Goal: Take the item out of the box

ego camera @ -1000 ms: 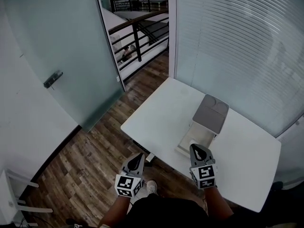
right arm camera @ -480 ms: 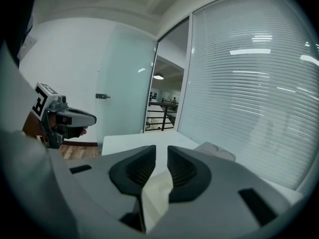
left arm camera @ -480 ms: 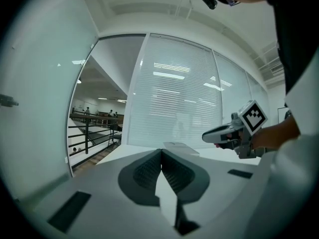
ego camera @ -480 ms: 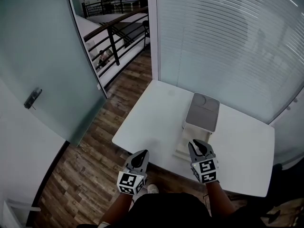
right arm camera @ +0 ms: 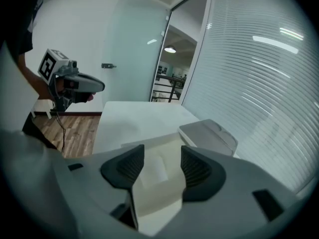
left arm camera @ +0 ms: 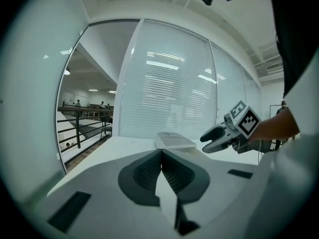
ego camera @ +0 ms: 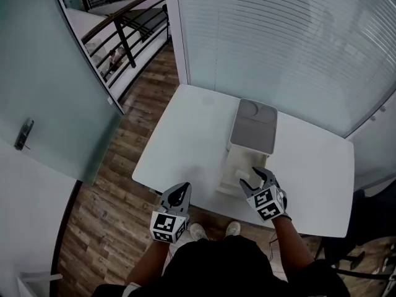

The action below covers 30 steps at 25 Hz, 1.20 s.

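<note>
An open white box (ego camera: 236, 177) lies on the white table (ego camera: 185, 135), its grey lid (ego camera: 253, 125) raised at the far end. The right gripper view shows the box's cream inside (right arm camera: 164, 146) with a flat white item (right arm camera: 153, 169) in it. My right gripper (ego camera: 257, 178) hovers over the box's near end. Its jaws are opening, and nothing is between them (right arm camera: 160, 156). My left gripper (ego camera: 183, 189) hangs shut and empty at the table's near edge, left of the box (left arm camera: 174, 141).
Frosted blinds behind glass (ego camera: 297, 42) run along the table's far side. A glass door (ego camera: 43, 104) and wooden floor (ego camera: 111, 197) lie to the left. My shoes (ego camera: 198, 231) stand just under the near table edge.
The right gripper's jaws have gone from shut to wide apart, and it has moved forward over the box's near end. The left gripper stays shut. The head view has shifted.
</note>
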Available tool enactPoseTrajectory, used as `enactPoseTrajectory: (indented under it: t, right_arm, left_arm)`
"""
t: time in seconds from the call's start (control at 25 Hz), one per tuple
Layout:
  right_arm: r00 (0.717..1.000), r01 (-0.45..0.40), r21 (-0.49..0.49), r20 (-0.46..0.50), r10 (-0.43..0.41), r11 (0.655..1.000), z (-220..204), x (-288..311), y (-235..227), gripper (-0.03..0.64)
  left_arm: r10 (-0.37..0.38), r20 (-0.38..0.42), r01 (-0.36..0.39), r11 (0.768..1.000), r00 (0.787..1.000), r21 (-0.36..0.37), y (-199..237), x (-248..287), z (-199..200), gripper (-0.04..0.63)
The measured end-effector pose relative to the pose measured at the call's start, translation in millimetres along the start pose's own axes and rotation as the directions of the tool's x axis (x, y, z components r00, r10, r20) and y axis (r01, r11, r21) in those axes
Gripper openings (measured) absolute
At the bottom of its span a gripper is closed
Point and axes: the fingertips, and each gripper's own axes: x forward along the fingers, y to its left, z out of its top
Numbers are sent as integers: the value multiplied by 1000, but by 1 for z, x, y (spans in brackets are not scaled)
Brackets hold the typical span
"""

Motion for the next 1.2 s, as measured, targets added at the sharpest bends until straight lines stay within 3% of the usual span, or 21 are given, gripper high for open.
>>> enactPoseTrajectory:
  t: [0.28,0.6,0.96,1.2]
  right_arm:
    - [979,-130,-146,-175,103,981,-31,30,7,245]
    - [927,-257,-261,-339,161,931,-48,59,24,249]
    - [863,-325,-274,-477,165,905,-67,76,28,244]
    - [853,-334,-297,-499,153,895,-70,84,29,172]
  left_arm:
    - [1,-33,-2,1000,999,-13,-10,21,-7,11]
    - [23,-49,-25,999,999,-33,-9,26,-14,11]
    - [37,-70,-41,998,997,-50,2,28,-25,11]
    - [46,-78,-51,997,996,-62,6,26,-29,11]
